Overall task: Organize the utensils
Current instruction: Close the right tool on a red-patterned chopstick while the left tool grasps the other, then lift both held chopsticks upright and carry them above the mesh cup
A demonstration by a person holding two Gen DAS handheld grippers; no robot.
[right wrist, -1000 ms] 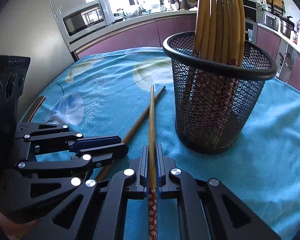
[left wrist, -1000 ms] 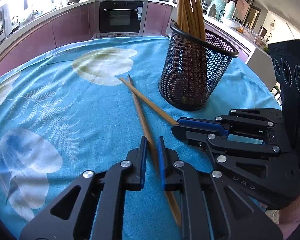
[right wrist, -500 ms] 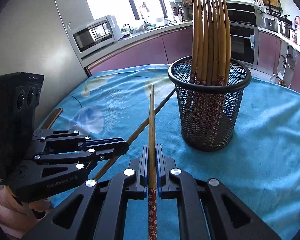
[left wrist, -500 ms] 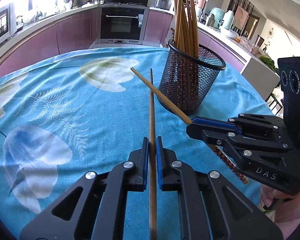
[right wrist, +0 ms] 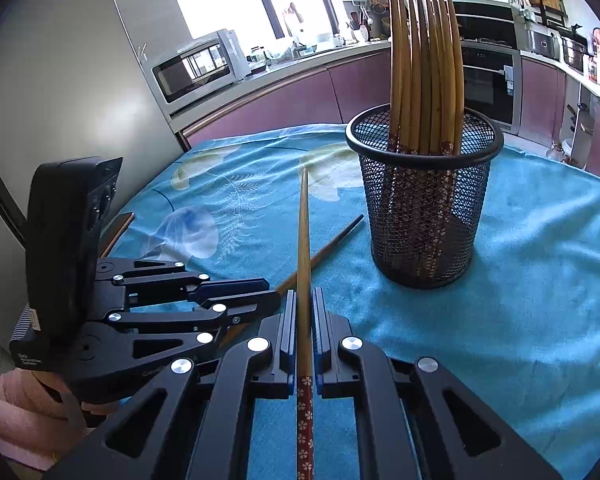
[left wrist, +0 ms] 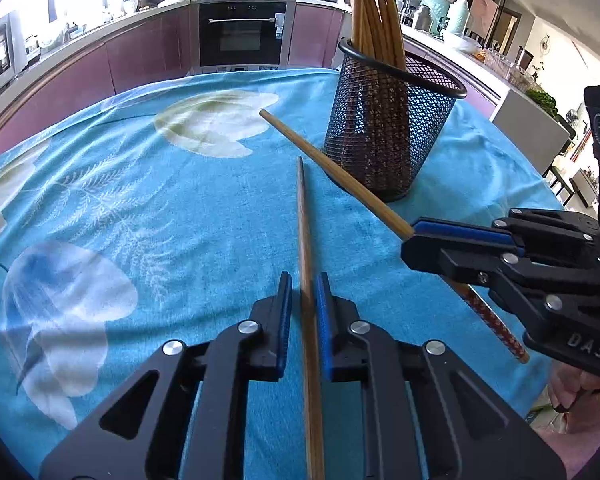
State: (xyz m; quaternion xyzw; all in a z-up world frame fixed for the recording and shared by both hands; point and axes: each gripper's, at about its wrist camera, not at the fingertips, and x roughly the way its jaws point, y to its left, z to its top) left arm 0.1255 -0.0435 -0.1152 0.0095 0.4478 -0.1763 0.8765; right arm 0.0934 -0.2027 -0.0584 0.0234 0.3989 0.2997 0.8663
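Mesh holder (right wrist: 424,200), black wire, stood on turquoise floral tablecloth (left wrist: 140,208), packed with upright bamboo chopsticks (right wrist: 424,68); their tips ran off the top edge in the left wrist view. Oven (left wrist: 242,34) and microwave (right wrist: 198,68) lined the counters behind. Left gripper (left wrist: 304,304) pinched a plain chopstick (left wrist: 305,232), its rear end cut off. Right gripper (right wrist: 304,320) clamped a flower-patterned chopstick (right wrist: 304,248), raised beside the holder, tip pointing away.

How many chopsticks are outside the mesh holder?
2: a plain chopstick in the left tool, and a flower-patterned chopstick in the right tool. None seem hidden.
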